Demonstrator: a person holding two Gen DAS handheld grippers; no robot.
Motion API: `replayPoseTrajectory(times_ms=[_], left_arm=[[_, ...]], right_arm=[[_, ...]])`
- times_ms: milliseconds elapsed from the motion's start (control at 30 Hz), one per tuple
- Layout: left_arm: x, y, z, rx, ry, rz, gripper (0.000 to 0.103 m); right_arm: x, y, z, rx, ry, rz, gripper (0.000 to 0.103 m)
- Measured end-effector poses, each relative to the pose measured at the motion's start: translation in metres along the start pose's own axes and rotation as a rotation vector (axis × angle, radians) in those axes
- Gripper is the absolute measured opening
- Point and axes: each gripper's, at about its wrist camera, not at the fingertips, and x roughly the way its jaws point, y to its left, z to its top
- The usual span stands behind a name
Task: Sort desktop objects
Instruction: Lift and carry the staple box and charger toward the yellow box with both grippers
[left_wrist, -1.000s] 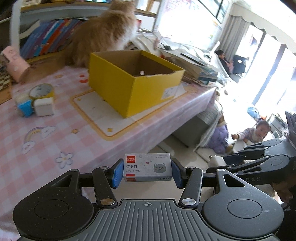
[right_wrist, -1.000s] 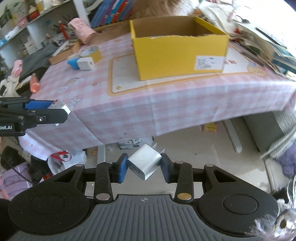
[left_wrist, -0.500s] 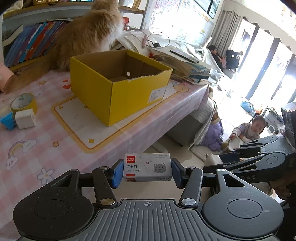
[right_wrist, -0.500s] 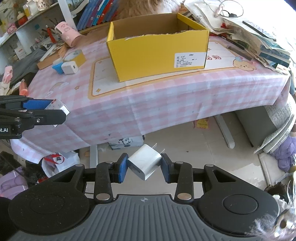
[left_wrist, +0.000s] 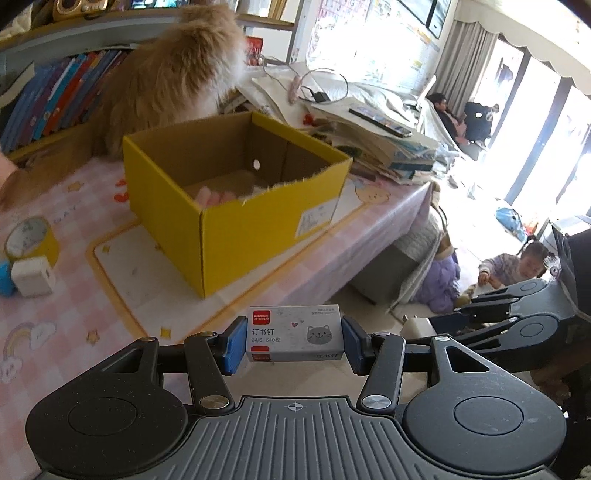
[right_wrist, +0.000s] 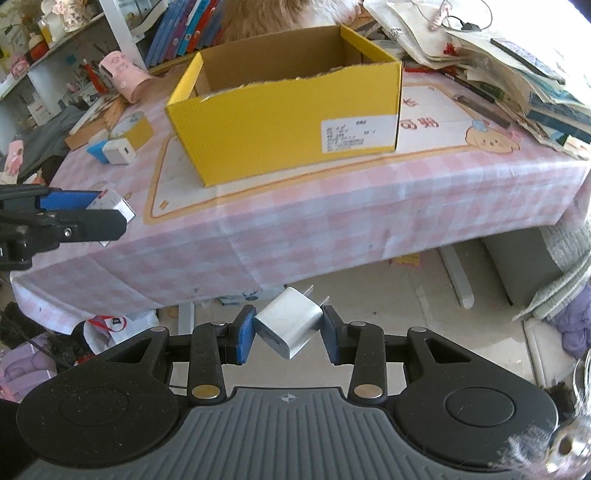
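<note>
Both grippers had closed in on the yellow box (left_wrist: 236, 206) on the table (right_wrist: 332, 221); left gripper (left_wrist: 293, 343) jaws clamped a staple box (left_wrist: 293, 332), right gripper (right_wrist: 288, 328) jaws clamped a white charger (right_wrist: 288, 323), short of the table edge

On the staple box (left_wrist: 294, 333) you can read "订书钉" and "24/6 640枚", beside a red logo. The white label (right_wrist: 357, 134) on the yellow box (right_wrist: 284, 122) is too blurred to read.
</note>
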Motion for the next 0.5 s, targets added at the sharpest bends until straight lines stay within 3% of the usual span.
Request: replayPoseTrajectory(times_ms=[300,500], left_arm=[[0.027,-0.018,0.027,0.033,0.007,0.040,0.052],[0.034,-0.033,0.051,0.078,-0.037,0.069,0.052]], right_arm=[[0.014,-0.041,0.026,0.007,-0.015,0.032,0.035],[0.014,-0.066,0.050,-0.007,-0.050,0.052,0.035]])
